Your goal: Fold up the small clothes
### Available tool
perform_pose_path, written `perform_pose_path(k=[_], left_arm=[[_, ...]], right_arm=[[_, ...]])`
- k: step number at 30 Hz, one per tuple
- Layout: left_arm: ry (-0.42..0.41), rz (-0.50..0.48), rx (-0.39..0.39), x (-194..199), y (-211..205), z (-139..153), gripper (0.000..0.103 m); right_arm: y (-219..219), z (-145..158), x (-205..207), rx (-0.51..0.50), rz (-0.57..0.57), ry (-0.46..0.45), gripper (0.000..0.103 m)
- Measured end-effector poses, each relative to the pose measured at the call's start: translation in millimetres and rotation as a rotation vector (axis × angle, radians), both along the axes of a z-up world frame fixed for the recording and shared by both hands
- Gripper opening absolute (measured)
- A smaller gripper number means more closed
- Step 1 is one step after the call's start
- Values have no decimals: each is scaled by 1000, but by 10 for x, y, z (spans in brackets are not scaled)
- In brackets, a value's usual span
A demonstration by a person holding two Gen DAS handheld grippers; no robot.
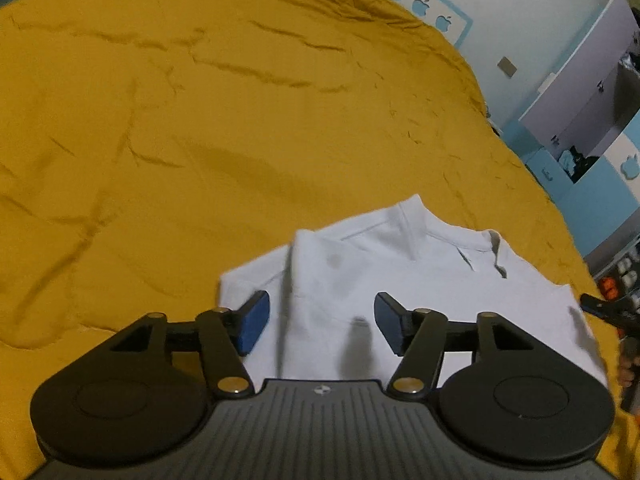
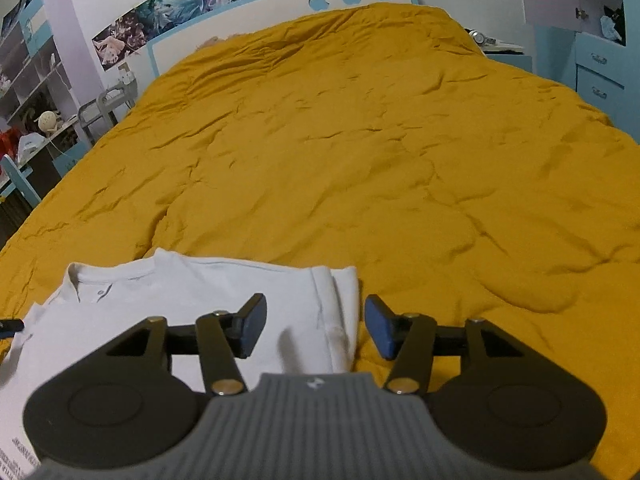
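At the near edge of the bed, the left hand-held gripper hangs over a white shirt with its blue pads spread wide apart and nothing between them; the cloth lies flat below, untouched by either pad. The right hand-held gripper stands likewise parted and empty, its left pad over the shirt and its right pad over the bare yellow bedspread just past the garment's right edge.

The shirt lies partly folded on the bedspread, collar at the far side, one side panel turned in over the body so that a straight fold runs near to far along it. A small buttoned placket shows at the neckline. At the near left corner of the right wrist view some printed text shows on white, too blurred to read.

Farther off, the wrinkled bedspread stretches to a white headboard edged in light blue with three apple-shaped cutouts. Shelves stand at the far left, blue drawers at the far right.
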State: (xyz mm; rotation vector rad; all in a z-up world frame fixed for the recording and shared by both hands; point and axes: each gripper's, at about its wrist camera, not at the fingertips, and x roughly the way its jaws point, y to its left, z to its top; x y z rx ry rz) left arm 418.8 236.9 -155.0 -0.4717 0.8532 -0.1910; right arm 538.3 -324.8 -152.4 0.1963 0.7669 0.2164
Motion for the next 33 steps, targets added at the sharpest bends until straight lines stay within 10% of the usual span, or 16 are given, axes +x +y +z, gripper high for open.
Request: perform_pose_path(k=[5, 6, 7, 9, 18, 27, 33], left_arm=[[-12, -13, -49, 19, -22, -48, 54], [-14, -11, -42, 30, -29, -43, 37], [-12, -7, -38, 23, -25, -48, 29], [-14, 27, -26, 5, 3, -45, 11], [-177, 75, -45, -246, 80, 349, 9], [25, 140, -39, -1, 165, -243, 17], [-6, 165, -46, -263, 295, 113, 30]], right_arm=[[113, -67, 163, 23, -4, 9, 49], [148, -94, 199, 16, 13, 28, 43], [198, -116, 222, -15, 23, 44, 12], [263, -121, 234, -51, 26, 37, 4], [316, 160, 229, -12, 51, -72, 3], [480, -237, 387, -93, -35, 34, 8], [299, 115, -20, 20, -43, -7, 30]])
